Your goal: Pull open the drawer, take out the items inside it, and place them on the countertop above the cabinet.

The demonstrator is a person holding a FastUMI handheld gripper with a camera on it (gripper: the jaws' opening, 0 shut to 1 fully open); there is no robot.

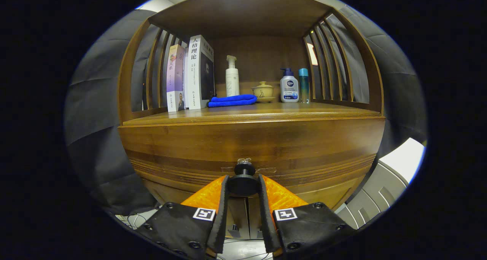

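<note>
A wooden cabinet fills the view, and its drawer front point(251, 147) faces me, closed flush with the cabinet. A round black knob point(244, 179) sticks out of the drawer front at its lower middle. My gripper point(243, 184) is shut on that knob, one finger pressing on each side of it. Above the drawer runs the wooden countertop point(304, 109), inside an open shelf niche. The inside of the drawer is hidden.
On the countertop stand two books point(190, 75) at the left, a folded blue cloth point(233, 100), a white pump bottle point(232, 77), a small lidded cup point(262, 90), a lotion bottle point(289, 86) and a teal bottle point(303, 85). Slatted wooden sides enclose the niche.
</note>
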